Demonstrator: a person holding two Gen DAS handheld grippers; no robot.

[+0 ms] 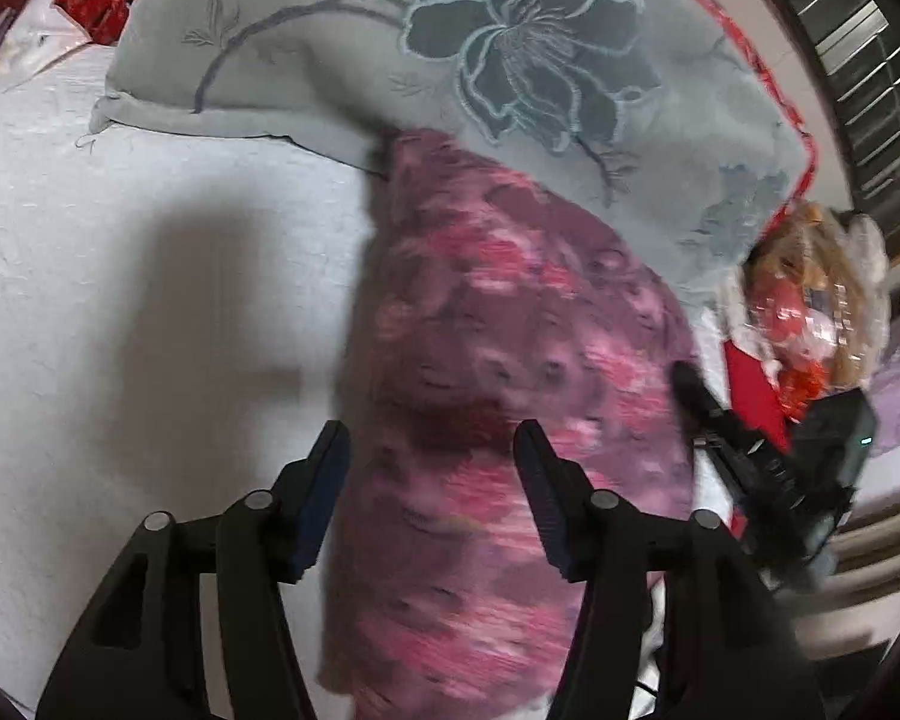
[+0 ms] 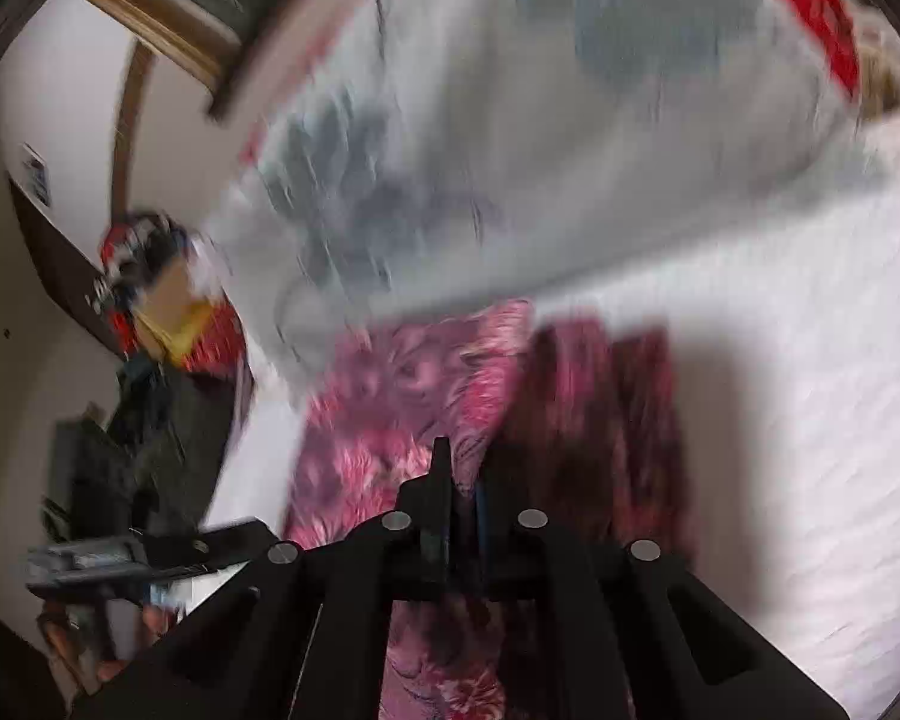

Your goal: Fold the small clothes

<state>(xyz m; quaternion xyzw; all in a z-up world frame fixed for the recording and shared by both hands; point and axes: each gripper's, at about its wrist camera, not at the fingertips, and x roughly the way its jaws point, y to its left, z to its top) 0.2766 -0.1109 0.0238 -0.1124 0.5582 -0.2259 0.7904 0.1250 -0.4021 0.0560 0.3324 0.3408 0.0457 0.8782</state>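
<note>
Garment [image 1: 498, 360], pink-purple floral, long folded strip

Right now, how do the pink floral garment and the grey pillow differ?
The pink floral garment is pink and maroon; the grey pillow is grey with a dark flower outline. The garment lies nearest the grippers; the pillow lies beyond it, touching its far end. Both rest on the white bedcover.

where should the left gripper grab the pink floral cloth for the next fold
Probably the near left edge of the pink cloth, coming from above. It lies as a long strip on the white sheet, with that edge exposed beside the bare sheet. The open left gripper already straddles it. The far end runs up to the grey pillow, so that end is harder to pinch.
</note>
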